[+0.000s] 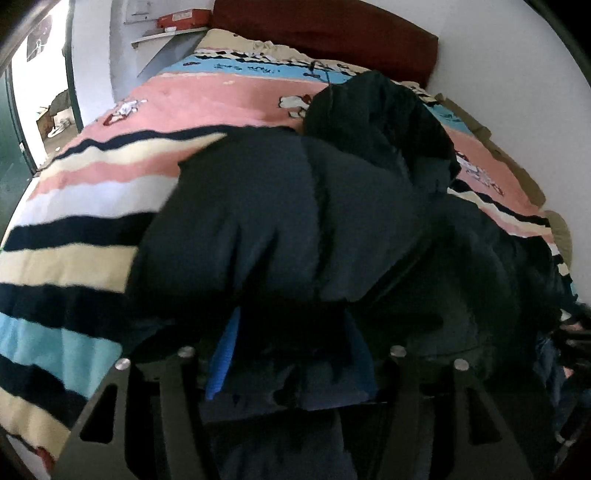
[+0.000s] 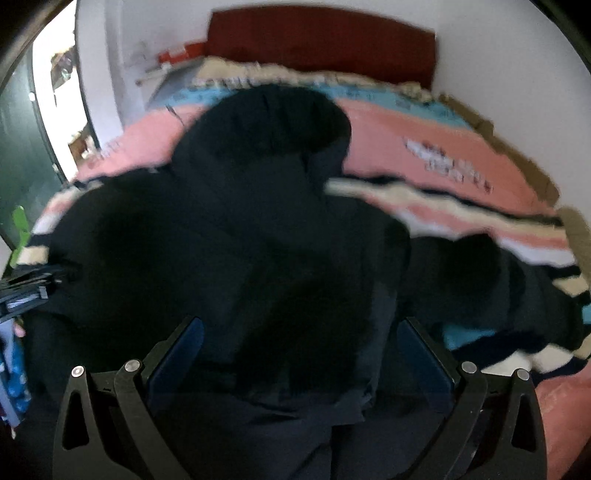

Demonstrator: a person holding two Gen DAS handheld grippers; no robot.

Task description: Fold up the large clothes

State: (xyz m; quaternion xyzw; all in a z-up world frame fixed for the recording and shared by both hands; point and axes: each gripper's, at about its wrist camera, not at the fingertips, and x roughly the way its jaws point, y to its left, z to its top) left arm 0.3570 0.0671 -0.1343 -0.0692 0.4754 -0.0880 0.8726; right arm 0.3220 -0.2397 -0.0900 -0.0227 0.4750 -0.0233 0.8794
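Left wrist view looks down over a bed with a striped blanket (image 1: pixel 92 192) in pink, cream, white, light blue and dark navy bands, printed with small cartoon figures and a line of writing too small and smeared to read. Beyond the tongs, at the far end of the bed, stands a dark red headboard (image 1: pixel 325 33). Up and to the left of it a wall shelf carries an orange-red box (image 1: pixel 183 19); any label on it cannot be made out. Farther left an open doorway (image 1: pixel 44 92) shows a bright, cluttered floor.

Directly ahead of both tongs lies the dark navy jacket (image 1: pixel 280 221), a bulky, padded garment heaped on the blanket, with its hood (image 1: pixel 376 122) bunched at the far end. In the right wrist view it fills the middle of the bed, one sleeve (image 2: pixel 491 273) trailing off to the right over the stripes. That view is blurred.

The left gripper (image 1: pixel 291 354) has jacket fabric bunched between its blue-padded fingers (image 1: pixel 221 362); the cloth hides the pads' inner faces, so whether they pinch it or merely flank it cannot be told. The right gripper (image 2: pixel 299 343) stands spread wide, its blue pads (image 2: pixel 181 354) on either side of a fold of the jacket with dark cloth between them, and no squeeze shows.

At the left edge of the right wrist view, black metal parts (image 2: pixel 26 284) of the other tool poke in beside a patterned blue sleeve (image 2: pixel 14 373).
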